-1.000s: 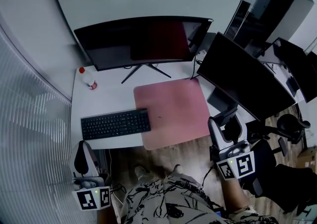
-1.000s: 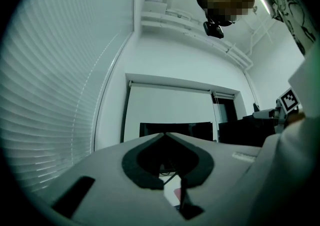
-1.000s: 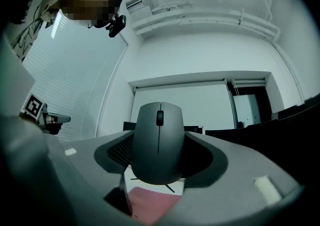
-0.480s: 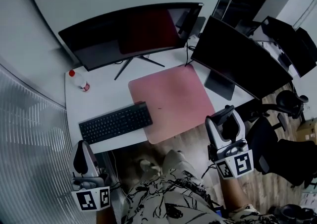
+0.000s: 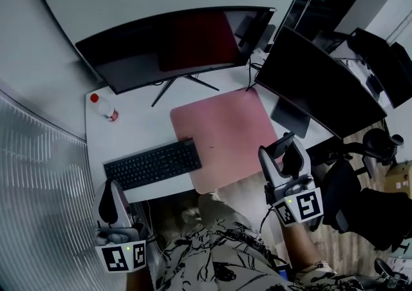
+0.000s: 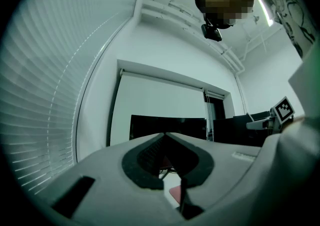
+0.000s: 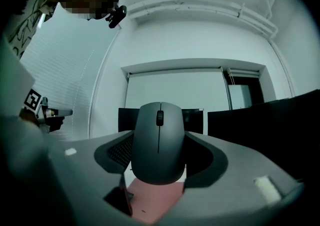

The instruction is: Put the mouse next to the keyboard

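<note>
Grey mouse (image 7: 159, 142) is clamped in the right tongs (image 5: 284, 156), held off the counter (image 5: 138, 127), just short of its front edge. Left tongs (image 5: 114, 205) are clenched on nothing, also short of that edge. Just ahead of the left tongs: black keyboard (image 5: 153, 164). Ahead-left of the right tongs: pink mat (image 5: 222, 135), with the keyboard's right end at its edge. Beyond both: curved dark monitor (image 5: 174, 45).

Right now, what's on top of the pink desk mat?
Only the right end of the keyboard lies over the left edge of the pink desk mat; the rest looks bare. The mouse is off it, held in the right gripper, which hides the mat's near right corner.
</note>
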